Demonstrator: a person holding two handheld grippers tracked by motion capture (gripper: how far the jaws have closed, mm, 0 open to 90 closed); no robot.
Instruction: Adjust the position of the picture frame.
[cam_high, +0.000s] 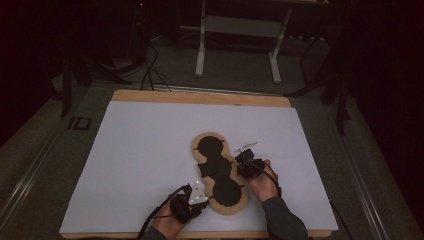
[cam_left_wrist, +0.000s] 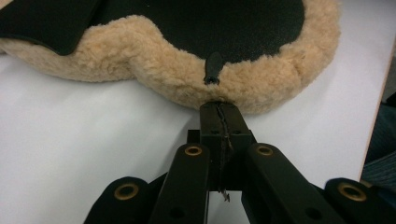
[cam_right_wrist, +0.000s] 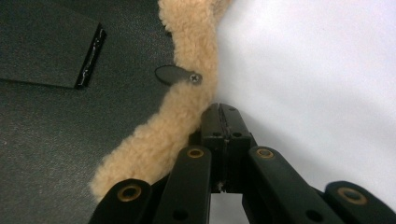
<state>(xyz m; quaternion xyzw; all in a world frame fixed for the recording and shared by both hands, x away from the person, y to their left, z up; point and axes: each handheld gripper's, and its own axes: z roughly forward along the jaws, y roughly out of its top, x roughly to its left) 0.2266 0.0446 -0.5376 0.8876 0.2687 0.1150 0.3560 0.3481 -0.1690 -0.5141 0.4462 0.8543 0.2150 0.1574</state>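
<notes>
A peanut-shaped pad (cam_high: 220, 170) with a black backing and a tan fleece rim lies on the white table top, near the front. My left gripper (cam_high: 207, 196) sits at the pad's near left end. In the left gripper view its jaws are shut, and the left gripper (cam_left_wrist: 220, 106) has its tips touching the fleece rim (cam_left_wrist: 163, 74) just below a small black screwed tab (cam_left_wrist: 213, 67). My right gripper (cam_high: 240, 167) is at the pad's right side by its waist. Seen from its own camera, the right gripper (cam_right_wrist: 221, 108) is shut beside the fleece rim (cam_right_wrist: 187, 116), near another tab (cam_right_wrist: 175, 74).
The white sheet (cam_high: 150, 150) covers a wooden board (cam_high: 200, 97). A black flap (cam_right_wrist: 46, 46) lies on the pad's backing. Behind the table stand a pale metal frame (cam_high: 240, 30) and floor cables (cam_high: 150, 70). A sleeve (cam_high: 282, 220) comes in at the bottom.
</notes>
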